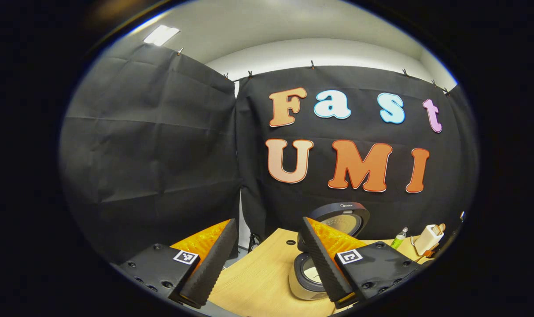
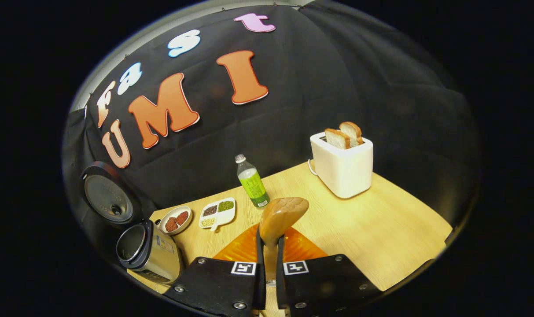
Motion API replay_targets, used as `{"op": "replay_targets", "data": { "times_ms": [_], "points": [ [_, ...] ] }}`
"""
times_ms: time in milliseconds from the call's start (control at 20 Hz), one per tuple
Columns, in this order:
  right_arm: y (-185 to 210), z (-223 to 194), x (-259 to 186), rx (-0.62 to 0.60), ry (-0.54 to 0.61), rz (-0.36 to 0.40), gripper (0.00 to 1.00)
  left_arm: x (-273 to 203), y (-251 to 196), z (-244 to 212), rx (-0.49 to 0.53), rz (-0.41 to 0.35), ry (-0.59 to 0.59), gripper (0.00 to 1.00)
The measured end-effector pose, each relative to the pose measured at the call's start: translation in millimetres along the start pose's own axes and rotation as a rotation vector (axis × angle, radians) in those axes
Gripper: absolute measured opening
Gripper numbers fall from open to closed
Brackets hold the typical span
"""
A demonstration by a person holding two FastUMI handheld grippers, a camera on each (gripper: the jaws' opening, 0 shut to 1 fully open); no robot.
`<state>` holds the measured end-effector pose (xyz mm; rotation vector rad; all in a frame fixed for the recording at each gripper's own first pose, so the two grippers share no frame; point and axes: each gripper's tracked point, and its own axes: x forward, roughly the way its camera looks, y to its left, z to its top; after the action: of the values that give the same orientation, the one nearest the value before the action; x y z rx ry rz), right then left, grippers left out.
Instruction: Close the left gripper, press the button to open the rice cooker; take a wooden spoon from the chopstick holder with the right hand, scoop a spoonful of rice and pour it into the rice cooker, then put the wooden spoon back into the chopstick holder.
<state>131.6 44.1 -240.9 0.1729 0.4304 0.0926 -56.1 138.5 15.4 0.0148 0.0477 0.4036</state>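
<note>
A small brand mark stood on the raised lid [image 1: 342, 215] of the rice cooker [image 1: 308, 275], too small to read.

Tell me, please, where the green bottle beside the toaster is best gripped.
Grip the green bottle around its labelled middle, approaching from the open table side. It stands upright and narrows toward the cap, so the straight body suits the right claw, which is currently shut on the wooden spoon.
</note>
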Motion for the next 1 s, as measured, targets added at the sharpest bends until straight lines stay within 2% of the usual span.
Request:
{"op": "replay_targets", "data": {
  "times_ms": [100, 300, 500, 550, 750, 1000],
  "points": [
    [8.2, 17.2, -19.0, -0.027, -0.031, 0.0, 0.02, 2.8, 7.8, 1.2, -0.01, -0.012, -0.002, 0.97],
    [36.8, 41.6, -65.0, -0.082, -0.1, 0.023, 0.02, 14.1, 18.4, -2.4, -0.021, -0.057, -0.001, 0.97],
    [75.0, 43.8, -113.9, -0.091, -0.144, 0.055, 0.02, 26.2, 30.0, -11.0, -0.025, -0.124, 0.019, 0.97],
    [83.9, 38.7, -124.4, -0.096, -0.15, 0.057, 0.02, 29.9, 34.0, -14.3, -0.024, -0.138, 0.024, 0.99],
    [113.3, 6.9, -149.8, -0.184, -0.147, 0.04, 0.02, 40.0, 54.4, -20.2, -0.014, -0.172, 0.035, 0.97],
    [130.2, -46.4, -148.3, -0.284, -0.108, -0.01, 0.02, 48.0, 79.1, -24.4, 0.009, -0.191, 0.04, 0.97]
  ]
}}
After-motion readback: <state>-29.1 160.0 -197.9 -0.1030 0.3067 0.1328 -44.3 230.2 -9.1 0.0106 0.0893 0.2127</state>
